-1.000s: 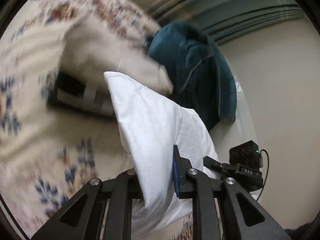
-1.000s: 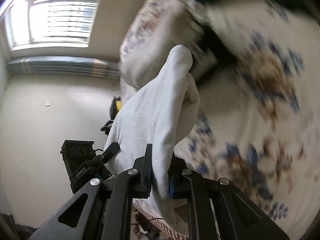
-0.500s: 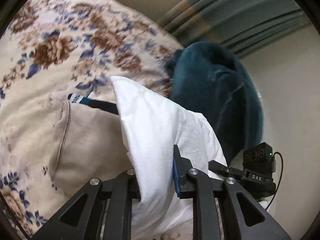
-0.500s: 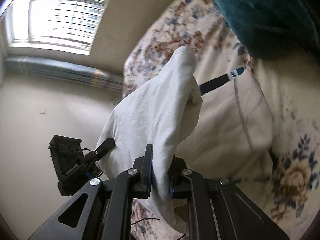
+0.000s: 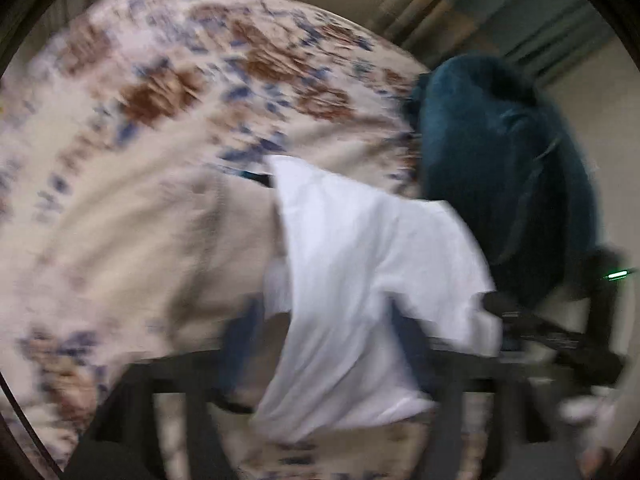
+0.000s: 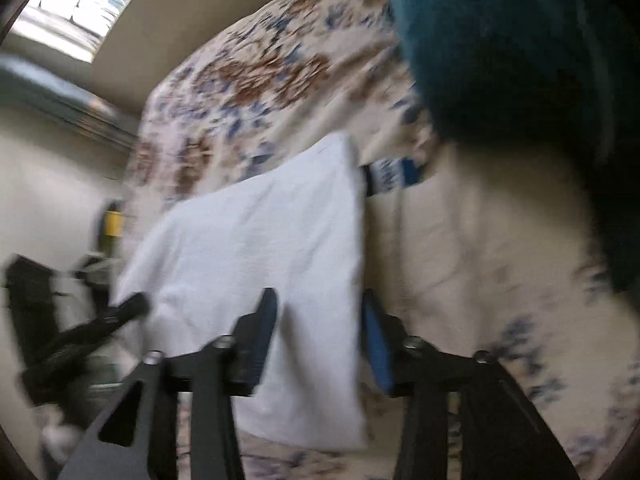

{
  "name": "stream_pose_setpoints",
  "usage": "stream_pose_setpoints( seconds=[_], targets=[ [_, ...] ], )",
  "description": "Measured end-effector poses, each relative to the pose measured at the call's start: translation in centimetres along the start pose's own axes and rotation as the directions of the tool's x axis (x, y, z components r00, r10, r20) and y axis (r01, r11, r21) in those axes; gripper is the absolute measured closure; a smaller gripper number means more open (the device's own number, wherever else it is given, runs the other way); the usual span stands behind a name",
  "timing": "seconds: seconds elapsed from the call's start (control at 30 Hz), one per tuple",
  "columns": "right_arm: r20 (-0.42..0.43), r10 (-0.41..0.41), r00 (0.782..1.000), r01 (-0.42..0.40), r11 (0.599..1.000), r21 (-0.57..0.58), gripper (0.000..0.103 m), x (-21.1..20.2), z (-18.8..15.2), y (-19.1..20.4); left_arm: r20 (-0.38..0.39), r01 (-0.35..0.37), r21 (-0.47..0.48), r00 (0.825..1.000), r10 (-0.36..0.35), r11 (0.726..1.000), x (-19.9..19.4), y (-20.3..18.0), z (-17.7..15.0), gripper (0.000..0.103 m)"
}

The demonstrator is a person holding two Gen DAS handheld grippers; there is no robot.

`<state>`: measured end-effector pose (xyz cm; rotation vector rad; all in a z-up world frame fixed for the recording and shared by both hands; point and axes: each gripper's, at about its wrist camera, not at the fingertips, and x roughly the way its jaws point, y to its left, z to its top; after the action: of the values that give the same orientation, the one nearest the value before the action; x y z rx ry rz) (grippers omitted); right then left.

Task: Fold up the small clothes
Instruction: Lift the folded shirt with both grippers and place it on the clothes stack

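Right wrist view shows the right gripper [image 6: 320, 340] spread wide around the white garment [image 6: 272, 264], the left gripper [image 5: 320, 344] likewise apart, cloth draped over beige clothing [image 6: 460, 248] on the bed [image 6: 256, 80]; release step, next judged: withdraw clear.

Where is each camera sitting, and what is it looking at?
Left wrist: rides the left gripper, looks along its fingers at the white garment; the right gripper shows.
Right wrist: rides the right gripper, faces the garment; the left gripper shows.
Both see the floral bedspread, beige garment and teal garment.
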<state>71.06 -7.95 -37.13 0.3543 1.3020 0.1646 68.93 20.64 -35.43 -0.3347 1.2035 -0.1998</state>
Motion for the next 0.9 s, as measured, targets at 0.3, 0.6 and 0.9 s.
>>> stream_pose_setpoints(
  seconds=[0.3, 0.6, 0.9],
  targets=[
    [0.142, -0.411, 0.900, 0.428, 0.895, -0.122, 0.000, -5.2, -5.5, 3.4, 0.083, -0.291, 0.100, 0.955, 0.284, 0.951, -3.8, -4.0, -4.5, 0.001],
    [0.262, -0.431, 0.863, 0.466, 0.880, -0.089, 0.000, -16.3, -12.3, 5.8, 0.162, -0.339, 0.117, 0.934, 0.319, 0.934, -11.8, -7.1, -10.5, 0.001],
    [0.421, -0.401, 0.814, 0.474, 0.877, -0.083, 0.000, -29.9, -21.7, 8.9, 0.307, -0.344, 0.113, 0.904, 0.297, 0.932, -23.9, -11.1, -17.1, 0.001]
  ],
)
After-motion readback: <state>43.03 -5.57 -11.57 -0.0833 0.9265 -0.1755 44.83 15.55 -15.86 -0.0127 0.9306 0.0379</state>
